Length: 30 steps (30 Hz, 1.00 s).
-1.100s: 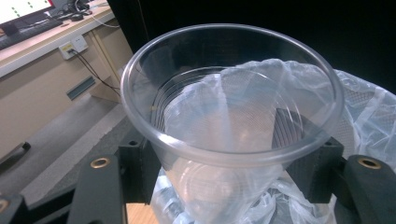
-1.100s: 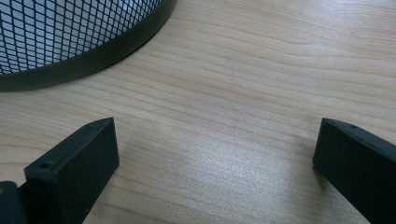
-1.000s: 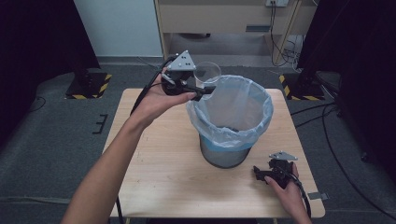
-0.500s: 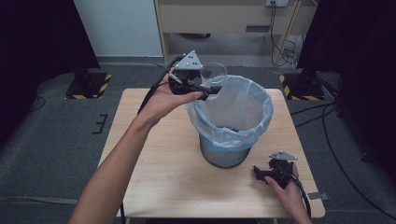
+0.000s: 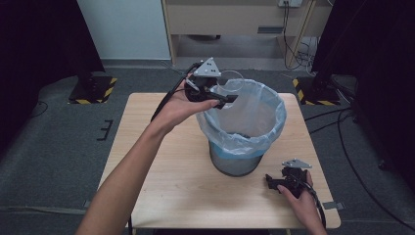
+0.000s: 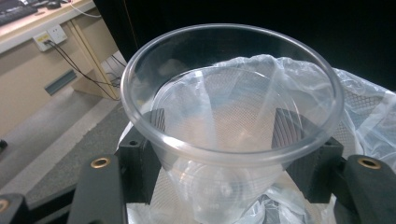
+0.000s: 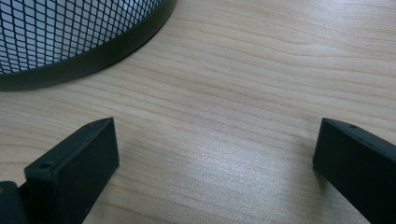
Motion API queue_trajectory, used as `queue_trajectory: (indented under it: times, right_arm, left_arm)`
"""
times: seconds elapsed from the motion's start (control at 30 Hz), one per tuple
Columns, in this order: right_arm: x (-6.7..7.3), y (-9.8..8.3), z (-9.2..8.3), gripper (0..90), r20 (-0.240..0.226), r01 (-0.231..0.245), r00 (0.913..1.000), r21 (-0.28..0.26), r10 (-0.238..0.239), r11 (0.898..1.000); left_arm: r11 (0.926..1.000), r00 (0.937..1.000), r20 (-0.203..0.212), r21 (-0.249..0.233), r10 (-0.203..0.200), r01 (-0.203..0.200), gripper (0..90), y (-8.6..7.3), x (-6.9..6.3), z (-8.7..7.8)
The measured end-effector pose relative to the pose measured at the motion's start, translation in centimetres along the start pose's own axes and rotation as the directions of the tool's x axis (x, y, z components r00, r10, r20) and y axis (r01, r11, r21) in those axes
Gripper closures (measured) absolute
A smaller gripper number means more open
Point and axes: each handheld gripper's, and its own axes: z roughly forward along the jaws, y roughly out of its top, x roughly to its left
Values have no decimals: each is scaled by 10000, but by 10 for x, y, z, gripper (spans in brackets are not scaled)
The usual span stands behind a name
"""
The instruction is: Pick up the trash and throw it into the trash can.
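Observation:
A clear plastic cup (image 5: 235,80) is held at the far-left rim of the bin (image 5: 274,132), a mesh basket lined with a pale blue bag. My left gripper (image 5: 229,96) is shut on the cup. In the left gripper view the cup (image 6: 224,156) sits upright between the two black fingers (image 6: 140,161), with the bag's opening (image 6: 369,112) just behind and below it. My right gripper (image 5: 274,182) rests low on the table (image 5: 161,161) at the bin's front right. Its jaws (image 7: 215,154) stand wide open over bare wood, near the bin's mesh base (image 7: 70,37).
The bin stands right of the table's middle. Bare wood lies to its left and in front of it. A wooden desk with cables (image 5: 293,29) stands beyond the table, and dark curtains hang on both sides.
My left hand has carried the cup to the right, from beside the bin to over its rim. The right gripper has stayed where it was.

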Motion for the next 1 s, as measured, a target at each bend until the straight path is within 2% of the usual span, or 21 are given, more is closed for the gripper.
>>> queue_trajectory:
  times: [0.1,0.23,0.47,0.83,1.0]
  right_arm:
    - [0,0,0,3,8,43,10000,10,-43,10000]
    - [0,0,0,3,8,44,10000,9,-44,10000]
    - [0,0,0,3,8,43,10000,11,-43,10000]
    - [-1,0,0,3,-20,95,10000,7,-95,10000]
    - [-1,0,0,3,-21,95,10000,6,-95,10000]
  left_arm:
    - [9999,9999,48,21,-108,108,348,-2,1,3]
    - [9994,10000,69,350,-54,51,347,-4,0,10]
    - [9991,9999,167,416,-9,2,344,-5,-4,17]
    - [9980,9998,184,624,-93,82,341,-9,-4,17]
    - [9976,9993,217,620,-315,301,341,-16,-2,18]
